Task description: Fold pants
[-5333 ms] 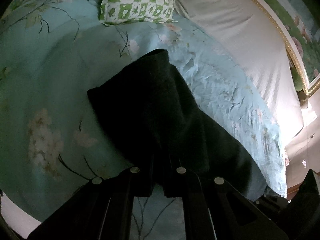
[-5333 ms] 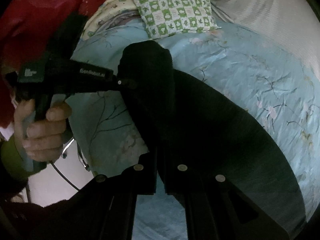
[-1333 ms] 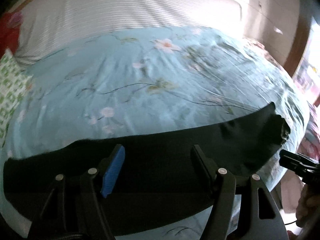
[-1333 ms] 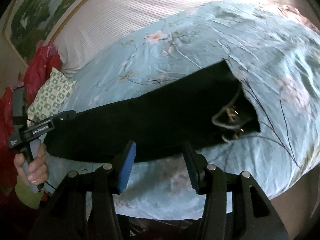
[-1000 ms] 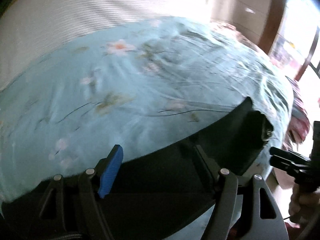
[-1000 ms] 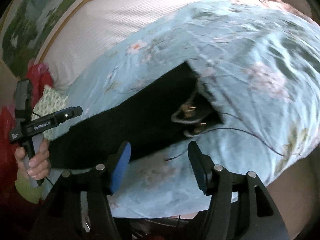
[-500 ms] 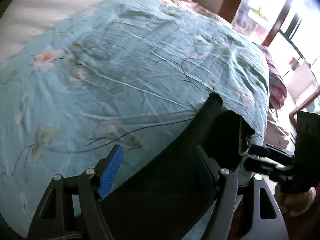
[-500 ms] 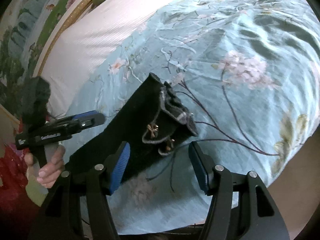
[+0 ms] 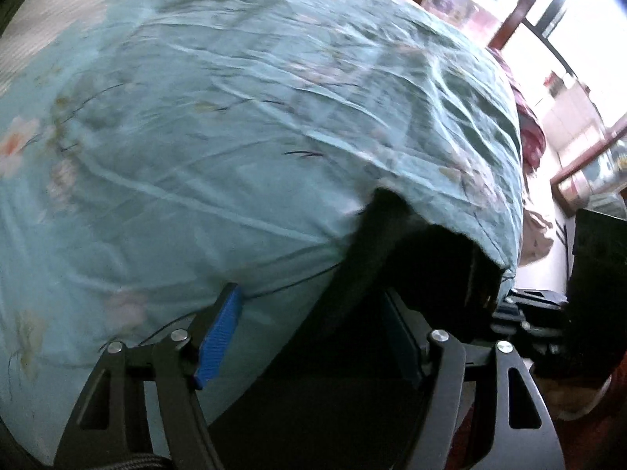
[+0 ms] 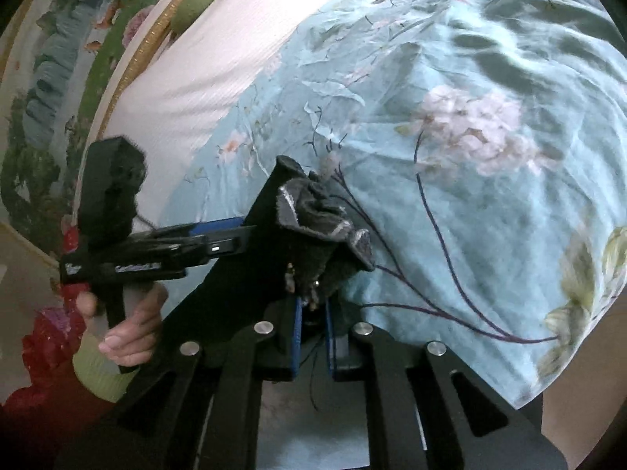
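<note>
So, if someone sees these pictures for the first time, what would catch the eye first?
The black pants stand out, a dark strip lying across the pale blue floral sheet near the bed's edge. The right gripper has its jaws closing on the crumpled waistband, while the left gripper, its jaws also closing, straddles the pants further along.

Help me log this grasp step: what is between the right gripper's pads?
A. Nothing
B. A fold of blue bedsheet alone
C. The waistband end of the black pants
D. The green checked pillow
C: in the right wrist view, the right gripper pinches the bunched waistband end of the black pants.
</note>
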`<move>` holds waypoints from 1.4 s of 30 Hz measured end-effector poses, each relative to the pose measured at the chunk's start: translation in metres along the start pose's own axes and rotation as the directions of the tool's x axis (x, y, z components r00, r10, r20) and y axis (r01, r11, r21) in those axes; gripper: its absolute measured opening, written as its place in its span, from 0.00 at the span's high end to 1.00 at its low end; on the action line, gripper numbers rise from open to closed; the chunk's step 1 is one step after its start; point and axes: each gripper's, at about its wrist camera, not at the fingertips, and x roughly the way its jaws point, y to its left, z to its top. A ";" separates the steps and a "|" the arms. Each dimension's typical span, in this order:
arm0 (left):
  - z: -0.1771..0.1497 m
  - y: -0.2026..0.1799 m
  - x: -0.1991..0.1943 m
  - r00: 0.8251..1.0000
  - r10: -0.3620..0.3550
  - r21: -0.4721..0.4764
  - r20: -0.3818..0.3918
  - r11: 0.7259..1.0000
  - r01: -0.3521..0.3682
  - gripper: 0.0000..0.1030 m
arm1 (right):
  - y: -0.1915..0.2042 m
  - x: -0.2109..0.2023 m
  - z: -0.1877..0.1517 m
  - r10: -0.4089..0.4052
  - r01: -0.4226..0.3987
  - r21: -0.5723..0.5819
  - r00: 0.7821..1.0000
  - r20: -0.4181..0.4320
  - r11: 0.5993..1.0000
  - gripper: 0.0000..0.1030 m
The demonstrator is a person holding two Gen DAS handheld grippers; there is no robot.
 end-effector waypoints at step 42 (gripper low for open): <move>-0.218 0.092 -0.170 0.911 0.130 -0.420 0.392 0.906 0.051 0.96 | 0.191 0.104 -0.053 0.339 -0.521 -0.392 0.828 -0.446 0.758 0.89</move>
